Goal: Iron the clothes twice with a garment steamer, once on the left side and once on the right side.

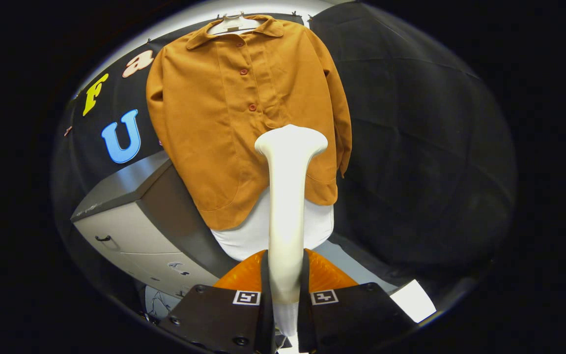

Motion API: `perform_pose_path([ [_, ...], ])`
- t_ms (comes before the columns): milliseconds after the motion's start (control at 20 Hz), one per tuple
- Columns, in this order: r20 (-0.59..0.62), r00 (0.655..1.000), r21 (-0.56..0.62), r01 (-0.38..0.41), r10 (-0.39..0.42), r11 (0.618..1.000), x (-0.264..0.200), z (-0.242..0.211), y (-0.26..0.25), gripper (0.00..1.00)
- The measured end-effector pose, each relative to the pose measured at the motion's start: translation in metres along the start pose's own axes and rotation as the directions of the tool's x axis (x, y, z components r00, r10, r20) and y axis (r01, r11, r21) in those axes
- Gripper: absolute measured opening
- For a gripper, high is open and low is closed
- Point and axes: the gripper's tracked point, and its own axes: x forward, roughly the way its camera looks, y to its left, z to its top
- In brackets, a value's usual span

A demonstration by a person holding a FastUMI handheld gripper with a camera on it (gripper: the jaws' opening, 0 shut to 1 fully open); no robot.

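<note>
the tongs clamp the white garment steamer upright by its handle. its head sits against the orange shirt's lower front.

This was a staged recording booth rather than a lived-in room. Black cloth draped the far wall and the right side, pinned along its top edge. A rust-orange button-front shirt hung on a white plastic hanger against it (display-style), and a grey-topped, pale drawer cabinet stood to the left.
</note>
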Motion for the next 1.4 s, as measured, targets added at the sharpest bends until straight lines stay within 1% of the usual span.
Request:
perform_pose_path([
  [250,0.036,0.999,0.003,-0.017,0.017,1.000,-0.030,0.003,0.014,0.22],
  [350,0.069,0.997,-0.009,-0.031,0.031,0.999,-0.045,0.015,0.022,0.22],
  [500,0.142,0.988,-0.015,-0.058,0.059,0.998,-0.068,0.047,0.039,0.22],
  [700,0.264,0.959,-0.054,-0.096,0.107,0.994,-0.101,0.104,0.069,0.22],
  [900,0.377,0.914,-0.094,-0.125,0.151,0.988,-0.130,0.165,0.098,0.22],
  [1100,0.433,0.884,-0.099,-0.146,0.175,0.984,-0.143,0.208,0.122,0.21],
  [1400,0.485,0.852,-0.087,-0.177,0.196,0.980,-0.147,0.252,0.150,0.22],
])
